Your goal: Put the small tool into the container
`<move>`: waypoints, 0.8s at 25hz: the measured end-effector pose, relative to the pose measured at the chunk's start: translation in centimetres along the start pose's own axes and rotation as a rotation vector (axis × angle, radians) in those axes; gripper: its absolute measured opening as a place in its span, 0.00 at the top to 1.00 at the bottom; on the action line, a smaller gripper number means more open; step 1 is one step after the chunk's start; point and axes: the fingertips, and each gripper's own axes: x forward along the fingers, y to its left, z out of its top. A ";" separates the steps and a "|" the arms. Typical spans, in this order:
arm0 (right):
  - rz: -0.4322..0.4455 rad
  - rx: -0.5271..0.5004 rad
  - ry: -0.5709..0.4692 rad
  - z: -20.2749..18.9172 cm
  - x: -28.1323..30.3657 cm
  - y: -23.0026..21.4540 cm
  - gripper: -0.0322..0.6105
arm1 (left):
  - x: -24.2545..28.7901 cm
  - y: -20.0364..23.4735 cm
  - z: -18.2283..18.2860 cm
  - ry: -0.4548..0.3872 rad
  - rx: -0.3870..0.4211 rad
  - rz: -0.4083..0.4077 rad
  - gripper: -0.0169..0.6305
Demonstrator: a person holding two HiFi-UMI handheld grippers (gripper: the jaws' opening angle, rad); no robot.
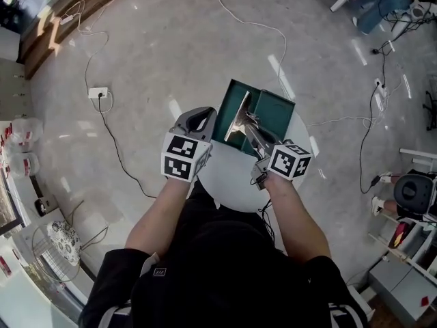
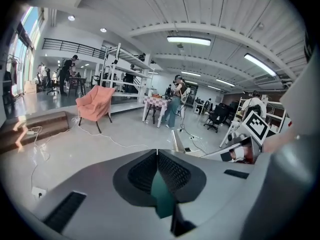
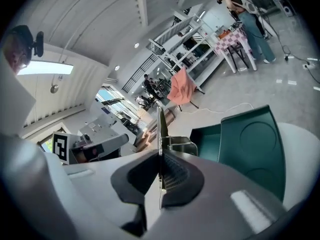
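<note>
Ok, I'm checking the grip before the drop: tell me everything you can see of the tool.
The tool is a thin, shiny metal blade with a small metal bracket on one side. It stands edge-on, clamped in the right gripper, whose jaws are shut on it, and sticks out past them. It is over the open green container; whether the two touch cannot be told.

The flat steel tool (image 1: 237, 123) is bare polished metal, mirror-bright on its blade. The dark green plastic container (image 1: 274, 112) is smooth with a soft sheen. The left gripper (image 1: 203, 117) and right gripper (image 1: 251, 126) have matt grey plastic shells and black ribbed pads (image 3: 175, 175). The round white surface (image 1: 229, 183) looks smooth. The grey floor (image 1: 171, 46) is polished and glossy.
</note>
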 end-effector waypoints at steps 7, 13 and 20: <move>-0.096 0.091 0.046 -1.8 3.7 -3.9 0.93 | -0.3 1.1 -2.7 0.013 -0.068 0.010 0.95; -0.169 0.131 0.090 -2.0 5.6 -6.8 0.93 | -0.7 1.8 -3.9 0.021 -0.099 0.020 0.95; -0.227 0.104 0.183 -3.6 7.8 -7.7 0.93 | -1.4 2.7 -3.9 0.011 -0.095 0.034 0.95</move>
